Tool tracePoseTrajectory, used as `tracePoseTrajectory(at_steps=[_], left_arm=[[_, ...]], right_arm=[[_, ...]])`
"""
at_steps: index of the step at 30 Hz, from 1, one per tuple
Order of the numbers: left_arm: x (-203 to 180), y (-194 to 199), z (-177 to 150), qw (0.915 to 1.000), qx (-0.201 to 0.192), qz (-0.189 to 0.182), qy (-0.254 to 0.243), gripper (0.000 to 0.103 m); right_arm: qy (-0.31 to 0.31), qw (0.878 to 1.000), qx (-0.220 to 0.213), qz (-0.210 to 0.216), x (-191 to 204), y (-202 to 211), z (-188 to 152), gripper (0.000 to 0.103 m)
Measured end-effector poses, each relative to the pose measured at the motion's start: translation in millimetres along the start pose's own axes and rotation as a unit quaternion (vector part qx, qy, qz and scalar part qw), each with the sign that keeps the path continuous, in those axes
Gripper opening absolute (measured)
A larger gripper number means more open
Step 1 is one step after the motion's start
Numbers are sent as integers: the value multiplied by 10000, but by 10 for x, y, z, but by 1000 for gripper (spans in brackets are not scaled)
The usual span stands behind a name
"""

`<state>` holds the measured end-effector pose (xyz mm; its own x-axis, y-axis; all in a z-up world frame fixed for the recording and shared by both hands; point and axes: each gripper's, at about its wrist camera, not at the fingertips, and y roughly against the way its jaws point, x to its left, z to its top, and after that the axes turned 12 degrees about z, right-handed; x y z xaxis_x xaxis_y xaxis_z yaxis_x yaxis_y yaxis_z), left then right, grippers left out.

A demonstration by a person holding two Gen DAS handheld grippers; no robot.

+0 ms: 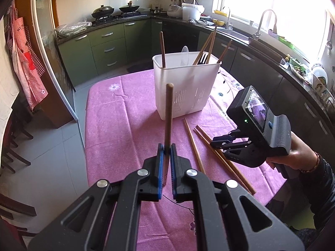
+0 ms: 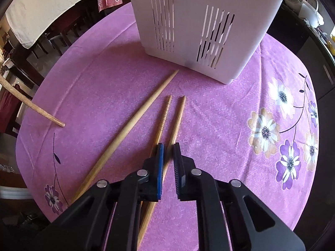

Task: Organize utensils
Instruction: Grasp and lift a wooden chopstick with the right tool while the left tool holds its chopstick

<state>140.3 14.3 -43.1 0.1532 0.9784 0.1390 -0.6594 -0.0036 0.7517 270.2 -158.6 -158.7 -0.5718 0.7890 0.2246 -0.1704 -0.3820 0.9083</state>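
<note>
Left claw (image 1: 166, 147) was clenched on a dark chopstick (image 1: 168, 113), held upright. Right claw (image 2: 168, 146) was pinched on the right-hand pale chopstick (image 2: 178, 119) — long axis running away from the claw toward the white caddy (image 2: 199, 31). Two more chopsticks lay just left on the bench (image 2: 230, 125) — right hand nearer.

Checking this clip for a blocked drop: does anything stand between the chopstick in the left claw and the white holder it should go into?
Nothing visible does. The left claw grips a dark chopstick upright over bare pink tablecloth, and the white holder stands beyond it, open-topped with space beside the utensils already inside. The loose chopsticks lie off to the right.
</note>
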Motion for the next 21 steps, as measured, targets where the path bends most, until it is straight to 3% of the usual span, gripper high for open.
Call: tracePoseTrajectory(at_steps=[5,12,17,21], left_arm=[[1,4,0,10000,0,2,15,6],[15,6,1,10000,3,3,18,6],[5,10,-2,10000,-11,10,1,6],[1,10,-3,10000,-17,2,3,6]], right_arm=[[-56,9996,-284,44,10,69,29,7],[65,9898,-1422,-11,112,917,-10,7],[201,9752,-2202,-138,168,1590,-292,7],[232,9698,-2422,-144,196,1792,-551,7]])
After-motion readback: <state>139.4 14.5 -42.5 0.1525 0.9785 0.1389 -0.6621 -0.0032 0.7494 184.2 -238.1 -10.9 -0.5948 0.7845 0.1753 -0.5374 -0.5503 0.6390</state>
